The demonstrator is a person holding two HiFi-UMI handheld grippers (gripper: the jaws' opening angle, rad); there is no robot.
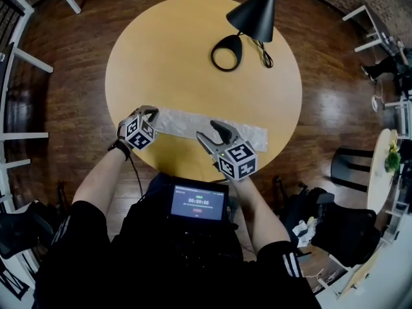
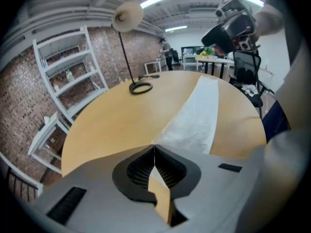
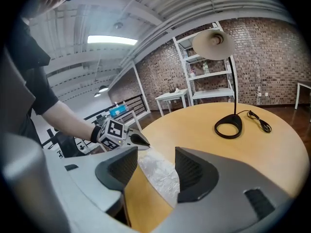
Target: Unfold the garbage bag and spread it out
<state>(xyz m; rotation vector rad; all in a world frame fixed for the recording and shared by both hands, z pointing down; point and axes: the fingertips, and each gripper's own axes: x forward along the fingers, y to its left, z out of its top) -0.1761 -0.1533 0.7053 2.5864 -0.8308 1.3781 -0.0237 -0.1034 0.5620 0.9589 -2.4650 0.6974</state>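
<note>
A folded, translucent white garbage bag [image 1: 212, 126] lies as a long strip near the front edge of the round yellow table [image 1: 187, 56]. My left gripper [image 1: 153, 111] is shut on the bag's left end; in the left gripper view the jaws [image 2: 153, 145] meet on the bag's corner, and the strip [image 2: 199, 113] runs away from them. My right gripper [image 1: 209, 132] hovers over the strip's middle. Its jaws [image 3: 155, 158] stand open, the bag [image 3: 160, 176] lies below the gap, and the pads are not touching it.
A black desk lamp with a ring base [image 1: 226, 52] and its cord stands at the table's far side, its shade [image 1: 254, 15] overhanging. White chairs and shelving surround the table on the dark wood floor. A small screen [image 1: 197, 202] sits at the person's chest.
</note>
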